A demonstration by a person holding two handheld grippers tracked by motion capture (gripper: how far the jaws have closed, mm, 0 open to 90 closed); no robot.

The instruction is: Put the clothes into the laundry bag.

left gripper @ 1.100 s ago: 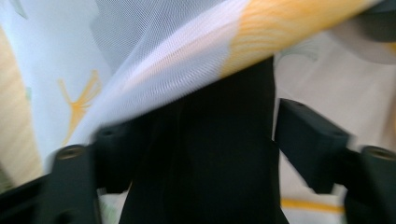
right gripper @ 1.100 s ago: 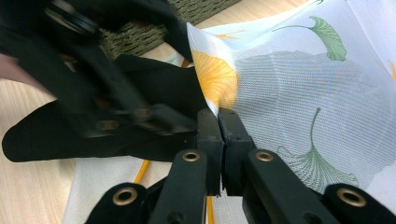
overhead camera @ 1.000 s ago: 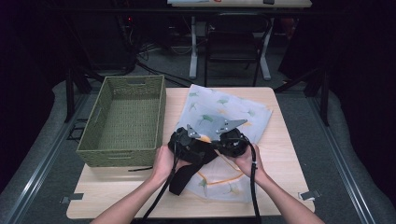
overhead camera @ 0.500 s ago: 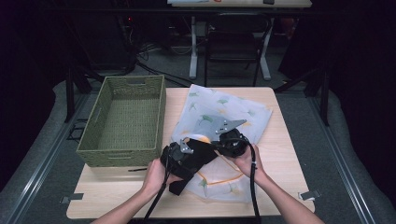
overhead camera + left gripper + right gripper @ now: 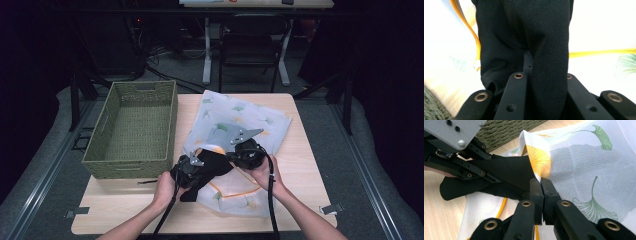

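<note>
A white mesh bag [image 5: 240, 120] printed with green leaves and edged in orange lies on the table. A black cloth [image 5: 192, 192] lies at its near-left mouth. My left gripper [image 5: 206, 167] has just closed its jaws, and the black cloth [image 5: 524, 30] is pinched between them, with the white bag [image 5: 599, 30] behind. The left gripper [image 5: 547, 75] is shut on that cloth. My right gripper [image 5: 541, 181] is shut on the folded edge of the bag [image 5: 579, 157], close beside the black cloth [image 5: 506, 170]. In the high view the right gripper [image 5: 229, 155] sits just right of the left one.
A green woven basket [image 5: 130, 167] stands empty on the left part of the wooden table [image 5: 310, 165], its corner close to my left hand. A chair and table legs stand beyond the far edge. Bare wood shows at the near edge and right side.
My left hand has come down and toward the near edge, and its jaws have closed on the black cloth. The right gripper has stayed in place on the bag's edge.
</note>
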